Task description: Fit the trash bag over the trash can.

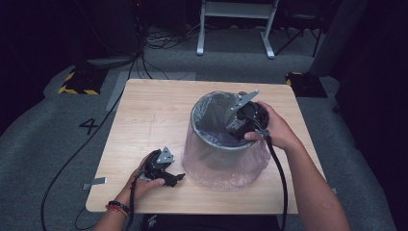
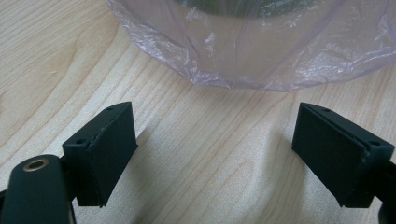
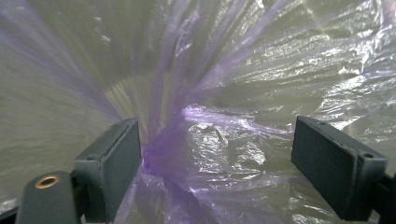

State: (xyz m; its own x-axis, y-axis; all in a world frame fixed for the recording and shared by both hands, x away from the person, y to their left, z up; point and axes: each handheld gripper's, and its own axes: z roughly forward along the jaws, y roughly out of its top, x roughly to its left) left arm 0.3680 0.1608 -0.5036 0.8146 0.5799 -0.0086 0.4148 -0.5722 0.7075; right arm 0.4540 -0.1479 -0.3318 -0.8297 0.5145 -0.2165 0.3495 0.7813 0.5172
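A wooden table (image 1: 144,115) stands on grey carpet, and on it, toward my right, stands a round bin (image 1: 193,117) lined with a thin lilac bag (image 1: 216,166). The bag's mouth is folded over the rim and hangs down the outside as a loose skirt that reaches the table.

The risks, as I judge them: the film is thin and slack, so if I push my right tool deeper or drag it sideways, the liner could slide off the rim and slump into the bin. A hard pinch on a fold could stretch or tear it. The bin looks light; pressing against its wall with nothing bracing it could tip or shift it toward the table edge. My left tool rests close to the skirt, and a careless sweep there could snag the plastic and pull it crooked.

My right gripper (image 1: 239,126) reaches down inside the bin from its far right side. Its jaws are spread wide. In the right gripper view a gathered lilac fold (image 3: 173,135) runs up between them and lies against the left jaw, but the pads do not pinch it.

My left gripper (image 1: 177,177) lies low on the table just beside the skirt. Its jaws are also spread wide, holding nothing, with bare wood between them.
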